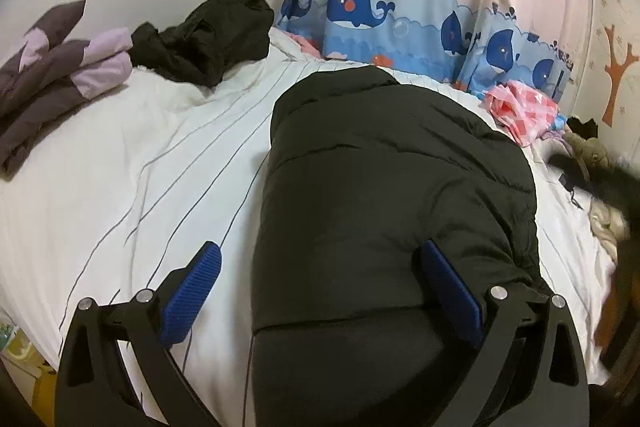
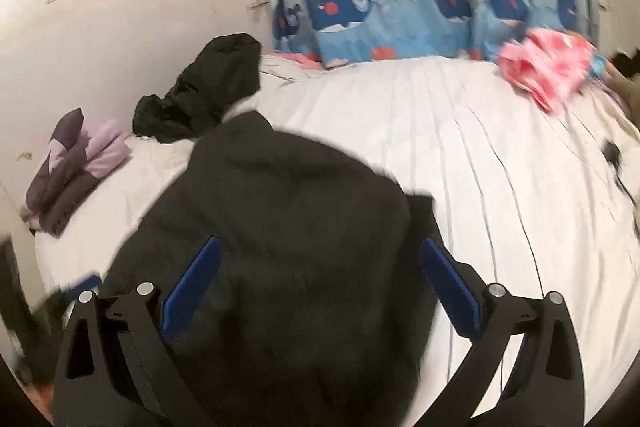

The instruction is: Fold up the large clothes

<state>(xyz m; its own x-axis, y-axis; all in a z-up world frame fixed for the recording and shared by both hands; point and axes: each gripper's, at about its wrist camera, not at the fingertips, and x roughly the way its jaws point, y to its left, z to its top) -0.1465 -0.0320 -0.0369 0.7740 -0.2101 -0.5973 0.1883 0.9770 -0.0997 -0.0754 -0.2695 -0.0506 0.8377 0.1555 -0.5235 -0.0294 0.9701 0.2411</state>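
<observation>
Both wide-spread claws, left (image 1: 320, 291) and right (image 2: 320, 287), straddle the black puffer coat (image 1: 384, 195) (lengthwise toward curtain (image 1: 400, 15)).

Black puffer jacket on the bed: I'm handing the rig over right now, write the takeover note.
Left gripper: open, straddling the left edge of the black puffer jacket, holding nothing.
Right gripper: open over the same jacket; that view is blurred, so contact is unclear.
The jacket lies lengthwise on the striped white bed, looking narrowed into a long strip.
A purple garment sits folded at far left; a black garment beside it is crumpled.
Left to do: likely fold the jacket end to end, then the crumpled one.
</observation>
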